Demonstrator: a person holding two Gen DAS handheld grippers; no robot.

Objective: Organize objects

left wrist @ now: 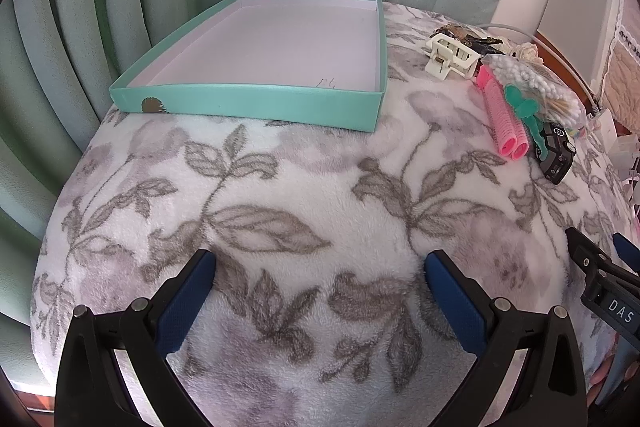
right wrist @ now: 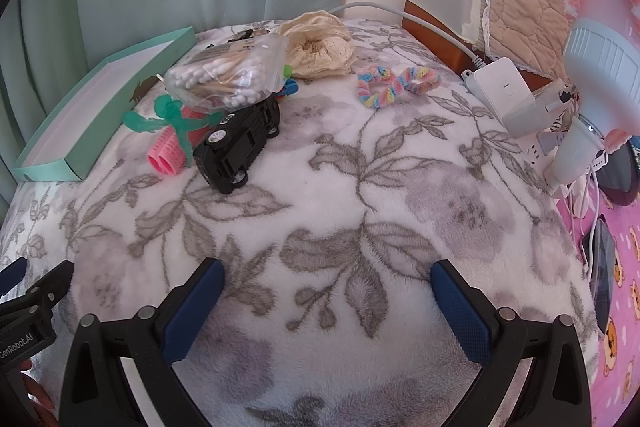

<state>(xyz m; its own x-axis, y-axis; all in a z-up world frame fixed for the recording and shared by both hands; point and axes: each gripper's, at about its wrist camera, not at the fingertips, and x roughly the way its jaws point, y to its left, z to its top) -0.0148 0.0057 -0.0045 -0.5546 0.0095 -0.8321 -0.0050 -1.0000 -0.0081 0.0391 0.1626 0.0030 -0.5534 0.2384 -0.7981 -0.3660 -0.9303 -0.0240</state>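
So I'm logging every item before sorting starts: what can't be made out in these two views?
- Dark items behind the white claw clip, left wrist view: hidden by the clip, too small to identify.
- Pink rollers, right wrist view: partly covered by the cotton swab bag and toy car.
- Writing inside the teal box: too small to read.
- Dark flat device: partly cut off at the right edge.

"DAS" on the right tongs [left wrist: 596, 259]; "GenRobot.AI" on the left tongs [right wrist: 24, 287].
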